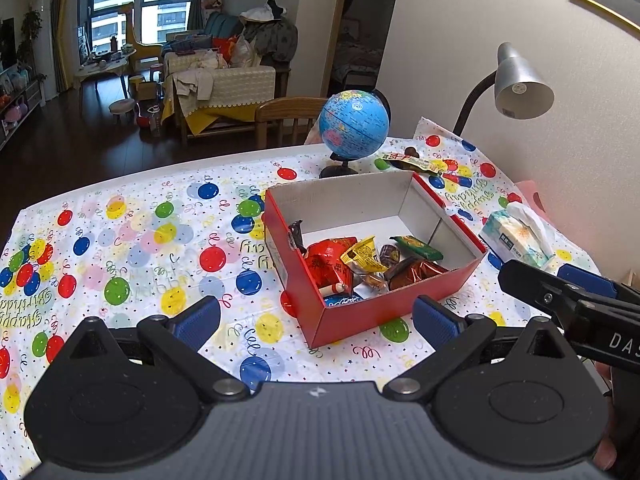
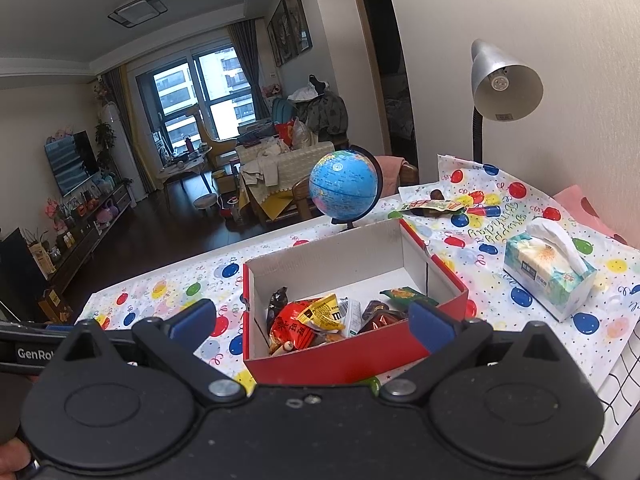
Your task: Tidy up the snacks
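Right now I have both the left gripper [image 1: 316, 320] and the right gripper [image 2: 312, 322] spread wide and empty, above the table [image 1: 132, 248] near the red box [image 1: 360, 316]. Most snacks [image 1: 356, 260] lie inside it; one green packet [image 2: 434, 205] sits behind it beside the globe [image 2: 344, 190].

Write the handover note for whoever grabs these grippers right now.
Left gripper: open, empty, hovering short of the red box.
Right gripper: open, empty, at the box's near wall.
Done: several snack packets lie in the box.
Left: one snack packet is on the tablecloth behind the box, near the globe; it belongs in the box. The tissue box is not a snack.
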The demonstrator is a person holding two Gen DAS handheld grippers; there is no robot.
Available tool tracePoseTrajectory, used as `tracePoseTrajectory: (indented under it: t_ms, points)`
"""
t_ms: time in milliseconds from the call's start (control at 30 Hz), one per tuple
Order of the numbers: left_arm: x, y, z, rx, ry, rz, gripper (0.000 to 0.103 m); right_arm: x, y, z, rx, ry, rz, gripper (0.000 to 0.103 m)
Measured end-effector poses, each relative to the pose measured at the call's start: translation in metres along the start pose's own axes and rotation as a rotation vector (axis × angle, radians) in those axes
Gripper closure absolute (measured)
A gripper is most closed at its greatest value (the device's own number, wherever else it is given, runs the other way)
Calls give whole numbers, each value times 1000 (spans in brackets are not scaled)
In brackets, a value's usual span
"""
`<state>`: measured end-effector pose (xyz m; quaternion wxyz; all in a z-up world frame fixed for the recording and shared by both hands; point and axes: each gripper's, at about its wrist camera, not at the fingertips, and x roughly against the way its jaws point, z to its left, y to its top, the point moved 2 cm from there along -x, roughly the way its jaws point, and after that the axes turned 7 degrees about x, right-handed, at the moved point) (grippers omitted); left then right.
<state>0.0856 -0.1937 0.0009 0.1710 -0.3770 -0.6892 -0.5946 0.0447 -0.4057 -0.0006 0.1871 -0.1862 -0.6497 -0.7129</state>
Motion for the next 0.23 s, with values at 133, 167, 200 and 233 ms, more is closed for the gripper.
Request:
tracePoseTrajectory:
  t_ms: [133, 167, 200, 233]
  points:
    - [0, 0, 0, 1, -2, 2, 0, 0, -1, 0, -2, 0, 1, 0]
    - [0, -1, 0, 1, -1, 2, 0, 0, 0, 0, -1, 0, 1, 0]
    - [0, -1, 0, 1, -2, 1, 0, 0, -1, 0, -1, 0, 1, 0]
    - [0, -1, -1, 1, -2, 2, 0, 0, 0, 0, -1, 0, 1, 0]
